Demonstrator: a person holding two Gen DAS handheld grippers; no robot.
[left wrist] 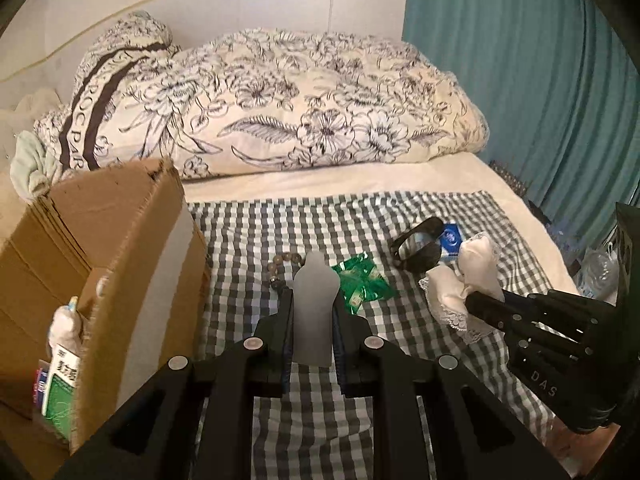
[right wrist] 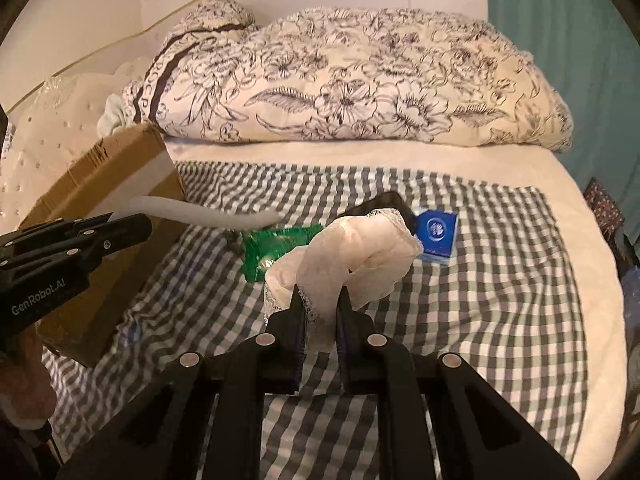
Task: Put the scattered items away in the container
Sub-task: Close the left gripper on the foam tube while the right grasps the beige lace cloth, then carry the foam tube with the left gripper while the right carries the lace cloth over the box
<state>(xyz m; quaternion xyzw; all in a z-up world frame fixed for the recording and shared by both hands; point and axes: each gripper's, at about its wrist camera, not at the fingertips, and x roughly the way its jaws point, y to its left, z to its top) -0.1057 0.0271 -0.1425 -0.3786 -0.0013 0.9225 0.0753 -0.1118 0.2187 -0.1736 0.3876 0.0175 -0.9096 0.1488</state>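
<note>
From your left wrist, your left gripper (left wrist: 313,304) is clamped on a flat grey insole (left wrist: 314,312) above the checked cloth (left wrist: 248,232), with the cardboard box (left wrist: 120,248) just left. From your right wrist, your right gripper (right wrist: 318,300) pinches a lace-trimmed white sock (right wrist: 352,256), raised over the green packet (right wrist: 276,246).

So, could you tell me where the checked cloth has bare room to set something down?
Free: the checked cloth right of the blue packet, and the strip near the cardboard box. Crowded: the middle, where beads, green sachets and sunglasses lie.
</note>
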